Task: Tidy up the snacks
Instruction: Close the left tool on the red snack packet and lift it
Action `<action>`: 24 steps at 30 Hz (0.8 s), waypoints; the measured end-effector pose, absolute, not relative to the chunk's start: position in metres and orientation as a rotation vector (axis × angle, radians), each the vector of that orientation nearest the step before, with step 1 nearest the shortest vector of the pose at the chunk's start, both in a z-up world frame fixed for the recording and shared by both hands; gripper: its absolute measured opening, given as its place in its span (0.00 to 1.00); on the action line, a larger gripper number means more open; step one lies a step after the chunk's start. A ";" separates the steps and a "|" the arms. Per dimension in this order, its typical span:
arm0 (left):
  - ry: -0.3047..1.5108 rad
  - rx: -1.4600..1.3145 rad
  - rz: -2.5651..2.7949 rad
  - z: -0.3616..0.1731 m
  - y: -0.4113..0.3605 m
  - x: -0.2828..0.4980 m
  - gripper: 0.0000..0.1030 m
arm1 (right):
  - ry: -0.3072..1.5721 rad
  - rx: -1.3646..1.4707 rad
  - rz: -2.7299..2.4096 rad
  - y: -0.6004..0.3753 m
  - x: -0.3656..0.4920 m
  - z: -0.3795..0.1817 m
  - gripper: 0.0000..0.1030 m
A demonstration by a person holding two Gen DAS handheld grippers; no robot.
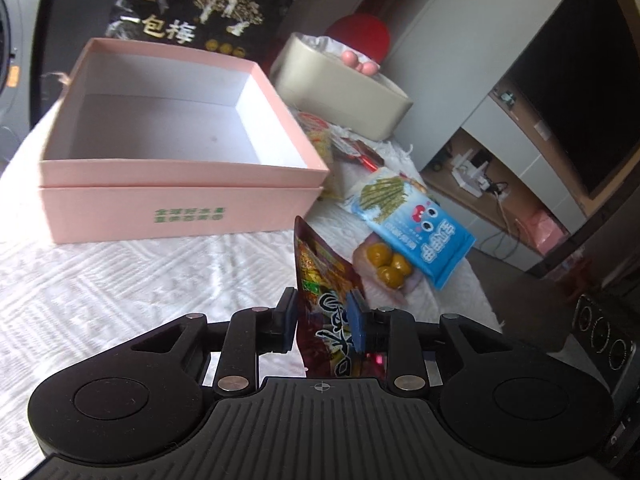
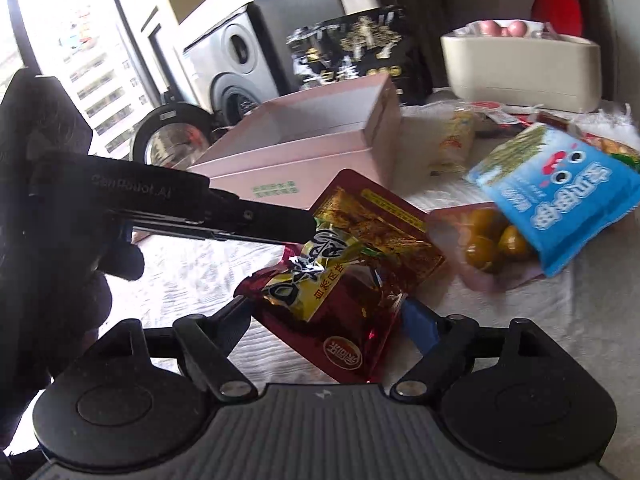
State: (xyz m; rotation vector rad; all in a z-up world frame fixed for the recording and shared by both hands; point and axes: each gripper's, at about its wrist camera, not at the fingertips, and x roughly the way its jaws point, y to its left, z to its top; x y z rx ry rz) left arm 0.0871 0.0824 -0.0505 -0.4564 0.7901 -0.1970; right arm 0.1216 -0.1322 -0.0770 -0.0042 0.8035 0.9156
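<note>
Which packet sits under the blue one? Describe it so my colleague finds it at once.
Start at the open pink box on the white cloth. To its right lies a blue packet with cartoon eyes. Poking out from beneath its near end is a clear pouch; unlike its printed neighbours, it is see-through, showing round yellow-green fruits.

A dark television screen (image 1: 580, 92) is seen right of the white cloth (image 1: 120, 280), a silver washing machine (image 2: 232, 60) behind it.

The right claw (image 2: 326, 320) gapes around a crumpled red snack packet (image 2: 344, 280) on the white cloth (image 2: 192, 276).
</note>
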 end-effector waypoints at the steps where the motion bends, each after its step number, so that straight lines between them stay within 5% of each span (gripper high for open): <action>1: 0.802 -0.434 -0.155 -0.050 0.087 0.079 0.27 | 0.785 -0.039 0.941 -0.128 0.116 -0.073 0.81; 4: 0.807 -0.340 0.000 -0.052 0.097 0.059 0.27 | 0.638 -0.161 0.903 -0.131 0.103 -0.050 0.81; 9: 0.774 -0.334 0.011 -0.053 0.104 0.051 0.26 | 0.419 -0.464 0.556 -0.142 0.136 -0.032 0.99; 14: 0.779 -0.303 -0.122 -0.052 0.077 0.054 0.26 | 0.600 -0.399 0.450 -0.165 0.216 -0.052 0.99; 16: 0.779 -0.268 -0.157 -0.052 0.069 0.054 0.26 | 0.699 -0.254 0.493 -0.178 0.228 -0.057 0.92; 18: 0.775 -0.253 -0.164 -0.053 0.066 0.052 0.26 | 0.731 -0.159 0.566 -0.182 0.217 -0.060 0.72; 21: 0.771 -0.275 -0.127 -0.054 0.072 0.052 0.26 | 0.723 -0.162 0.599 -0.173 0.182 -0.064 0.59; 24: 0.768 -0.305 -0.060 -0.054 0.083 0.054 0.26 | 0.764 -0.141 0.696 -0.165 0.151 -0.067 0.58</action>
